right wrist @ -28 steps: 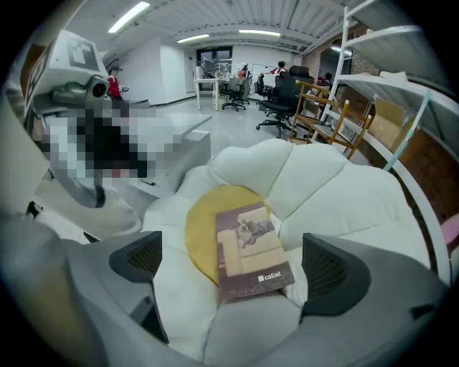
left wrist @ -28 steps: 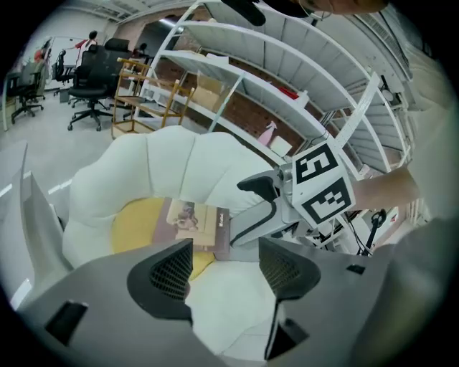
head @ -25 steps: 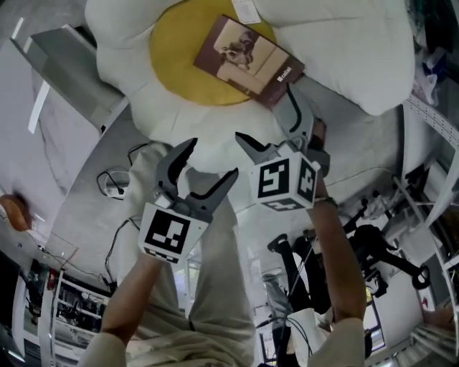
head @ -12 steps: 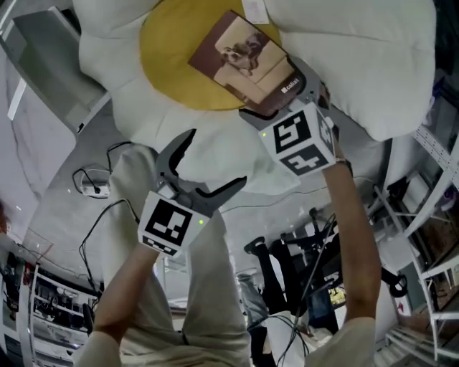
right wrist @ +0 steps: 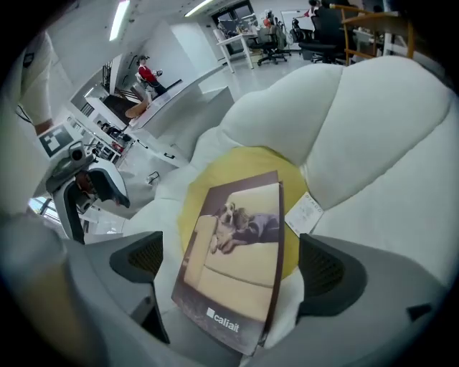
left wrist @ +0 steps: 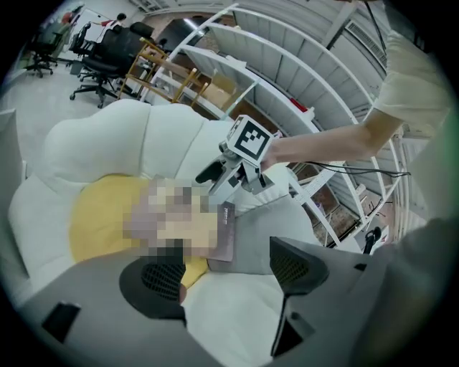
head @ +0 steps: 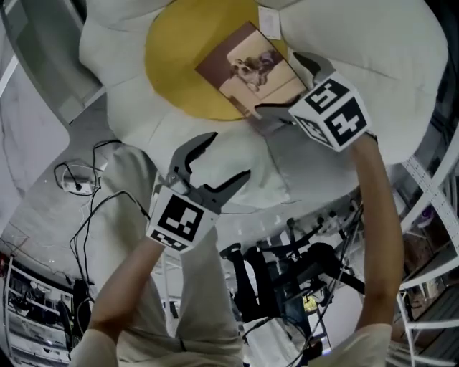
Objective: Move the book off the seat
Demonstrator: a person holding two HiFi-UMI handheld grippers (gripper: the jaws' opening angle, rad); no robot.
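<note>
Within the last second the right gripper [head: 278, 82] has travelled from the seat's near edge, where it hung short of the book [head: 247, 68], up over the white padding and tipped downwards, so that its jaws now stand either side of the book's near end; the book itself has not shifted on the seat [head: 358, 50]; the left gripper [head: 229, 154] has sunk a little but remains over the near edge, and its jaws have just been closing somewhat from a wider spread, with nothing but padding between them.

I read this as the reach being done and the grasp not yet made; the book is still wholly on the seat, so the task proper has yet to begin.

The book lies flat, cover up, on the yellow middle of the seat, towards that patch's right side, with its near corner running out over the white padding; a paper tag [head: 269, 21] sits just beside its far corner.

In the right gripper view the spread jaws flank the end carrying the printed word; there is a gap between each pad and the cover, so they pinch nothing as yet; the left gripper, jaws apart and empty, is well apart from the book, which lies ahead of it and slightly left.
</note>
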